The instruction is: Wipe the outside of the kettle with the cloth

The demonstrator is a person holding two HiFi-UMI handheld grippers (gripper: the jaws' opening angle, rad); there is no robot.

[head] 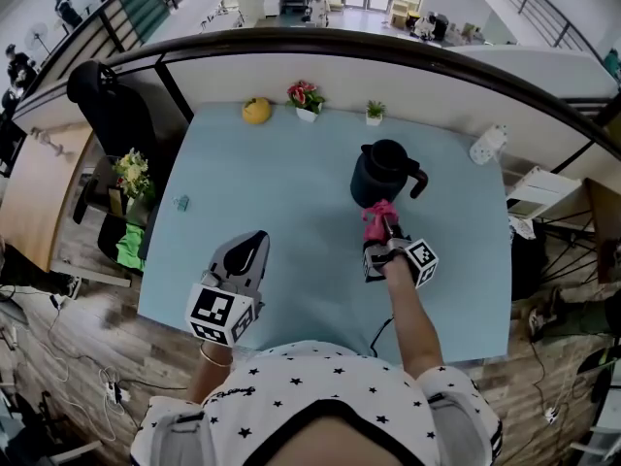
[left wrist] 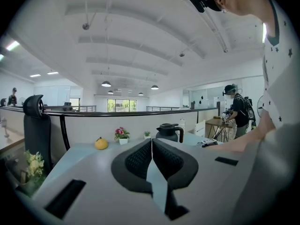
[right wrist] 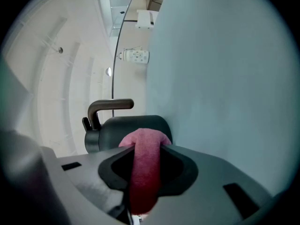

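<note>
A dark kettle (head: pixel 384 172) with a curved handle stands upright on the pale blue table (head: pixel 291 250), right of centre. My right gripper (head: pixel 382 223) is shut on a pink cloth (head: pixel 378 217), whose folded end presses against the kettle's near lower side. In the right gripper view the cloth (right wrist: pixel 144 168) fills the gap between the jaws and touches the kettle (right wrist: pixel 126 130) body. My left gripper (head: pixel 247 250) hovers over the table's near left, shut and empty. From the left gripper view the kettle (left wrist: pixel 168 132) is far off.
Along the table's far edge sit a yellow fruit-shaped object (head: pixel 256 111), a pink potted flower (head: pixel 306 98) and a small green plant (head: pixel 375 112). A white power strip (head: pixel 488 145) lies at the far right. A black chair (head: pixel 107 105) stands left of the table.
</note>
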